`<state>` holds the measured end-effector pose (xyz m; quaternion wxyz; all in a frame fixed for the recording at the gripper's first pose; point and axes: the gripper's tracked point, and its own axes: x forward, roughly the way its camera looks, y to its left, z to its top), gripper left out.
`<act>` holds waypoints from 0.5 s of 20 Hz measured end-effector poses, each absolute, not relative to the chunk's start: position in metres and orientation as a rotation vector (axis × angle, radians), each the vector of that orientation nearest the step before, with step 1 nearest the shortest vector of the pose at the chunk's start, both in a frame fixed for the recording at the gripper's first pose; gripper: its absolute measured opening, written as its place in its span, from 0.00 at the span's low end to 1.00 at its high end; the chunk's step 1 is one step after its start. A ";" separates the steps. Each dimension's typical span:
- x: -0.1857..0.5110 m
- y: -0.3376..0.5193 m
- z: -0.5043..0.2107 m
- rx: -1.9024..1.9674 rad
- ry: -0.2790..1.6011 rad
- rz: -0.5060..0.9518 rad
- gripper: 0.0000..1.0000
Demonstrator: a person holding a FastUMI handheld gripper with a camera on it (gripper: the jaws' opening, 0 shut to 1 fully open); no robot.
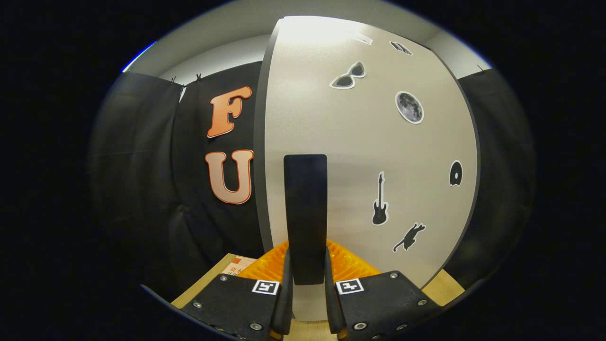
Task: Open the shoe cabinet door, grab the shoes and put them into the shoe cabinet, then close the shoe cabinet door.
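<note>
Nearest, gripper (307, 265) closed down to a narrow gap, both fingers (285, 279) pressed against the flanks of the dark upright handle (305, 213). Handle clamped at its lower end, rest of the bar rising clear above the fingertips. Mounted on the pale shoe cabinet door (369, 156), close to the door's near edge, which curves up just beside the bar. Door face straight ahead of the fingers, dotted with stickers: guitar (379, 201), cat (409, 237), moon (409, 107), sunglasses (348, 76). Hard to tell whether fully shut or already swung a little. Below the door, a strip of light wooden floor or board (442, 286), and off to one side a sheet of printed paper (236, 265). Beyond all that, black cloth wall (142, 156). No sight of the shoes from here, nor of the cabinet's inside.

Likely at the door-pulling step. Main risk: slipping off the smooth bar, grip being low on it and narrow, if pulled straight back rather than along the hinge arc. Could also twist the handle in the fingers and lose the hold, or drag the whole cabinet if tugged hard. Steady pull, following the swing, probably safest.
</note>
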<state>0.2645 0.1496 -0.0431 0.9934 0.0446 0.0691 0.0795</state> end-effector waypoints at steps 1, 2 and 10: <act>0.260 0.148 -0.044 0.090 0.136 0.154 0.29; 0.255 0.146 -0.043 0.088 0.135 0.151 0.29; 0.225 0.126 -0.045 0.108 0.143 0.144 0.29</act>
